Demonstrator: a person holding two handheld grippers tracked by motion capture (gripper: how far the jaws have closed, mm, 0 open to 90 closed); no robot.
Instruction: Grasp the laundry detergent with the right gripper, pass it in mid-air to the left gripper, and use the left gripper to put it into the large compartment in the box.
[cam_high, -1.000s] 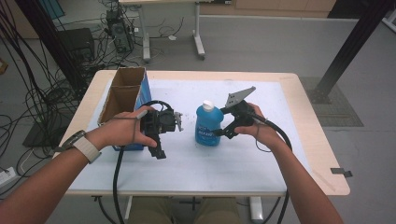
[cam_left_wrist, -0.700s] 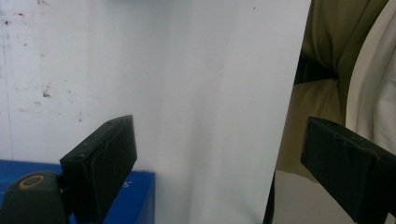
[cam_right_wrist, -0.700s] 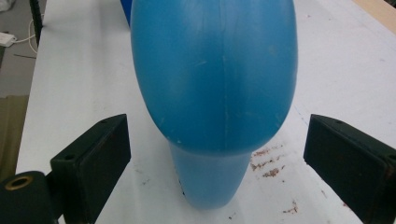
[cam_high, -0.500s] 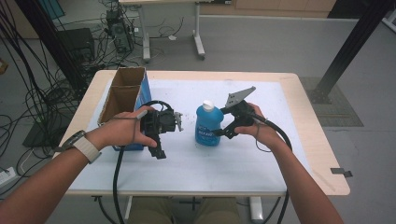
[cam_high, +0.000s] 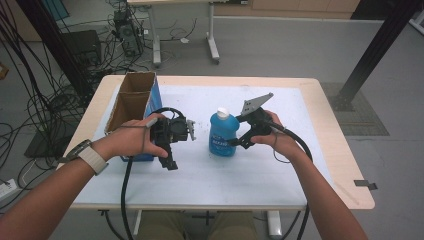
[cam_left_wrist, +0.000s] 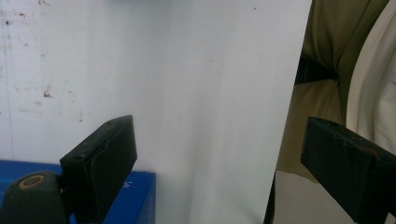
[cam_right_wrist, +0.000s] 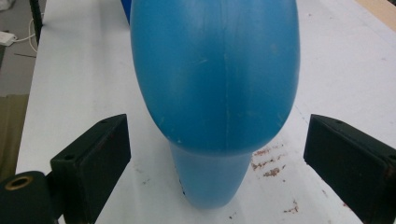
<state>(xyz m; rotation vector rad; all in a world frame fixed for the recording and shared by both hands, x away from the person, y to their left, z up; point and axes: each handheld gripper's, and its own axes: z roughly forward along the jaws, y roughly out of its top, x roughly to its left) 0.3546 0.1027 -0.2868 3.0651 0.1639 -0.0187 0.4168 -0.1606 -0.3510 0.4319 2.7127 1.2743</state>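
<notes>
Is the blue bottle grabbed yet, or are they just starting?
Just starting. The blue bottle stands upright on the table, near the open cardboard box. The right gripper is open around it, not squeezing. The left gripper is open, holding nothing. Grabbing and lifting remain.

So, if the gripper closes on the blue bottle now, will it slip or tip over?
The blue bottle looks like smooth, glossy plastic with rounded sides, so the pads of the right gripper may slide on it. It stands upright, taller than its base is wide, so a push near the white cap could probably tip it. The plastic may flex a little when squeezed.
</notes>
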